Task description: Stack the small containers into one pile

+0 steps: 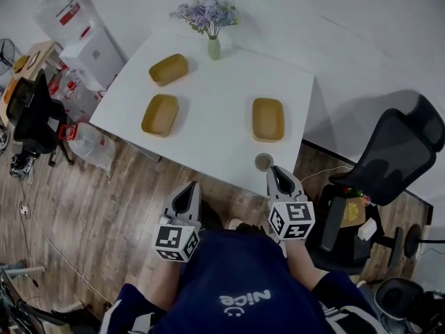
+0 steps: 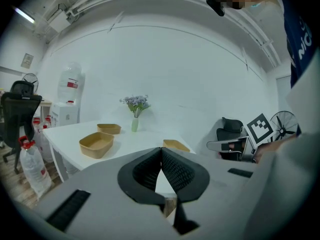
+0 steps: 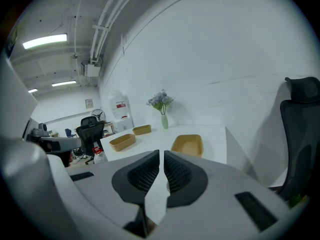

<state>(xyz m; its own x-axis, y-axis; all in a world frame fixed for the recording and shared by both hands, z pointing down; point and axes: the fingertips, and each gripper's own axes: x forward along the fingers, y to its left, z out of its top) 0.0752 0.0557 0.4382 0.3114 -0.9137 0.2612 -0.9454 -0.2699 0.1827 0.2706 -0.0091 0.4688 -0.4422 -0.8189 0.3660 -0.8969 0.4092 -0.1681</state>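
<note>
Three shallow tan containers lie apart on the white table (image 1: 215, 152): one at the far left (image 1: 168, 69), one nearer on the left (image 1: 160, 115), one on the right (image 1: 268, 119). My left gripper (image 1: 189, 189) hangs short of the table's near edge, over the wood floor, shut and empty. My right gripper (image 1: 277, 172) is at the near edge, just short of the right container, shut with nothing in it. The left gripper view shows shut jaws (image 2: 161, 149) with the left containers (image 2: 96, 144) ahead. From the right gripper (image 3: 161, 153) the right container (image 3: 188, 145) lies straight ahead.
A green vase of purple flowers (image 1: 213, 46) stands at the table's far edge. A small round object (image 1: 263, 162) sits at the near edge by the right gripper. A black office chair (image 1: 393, 155) is to the right, a water dispenser (image 1: 89, 47) and another chair (image 1: 31, 113) to the left.
</note>
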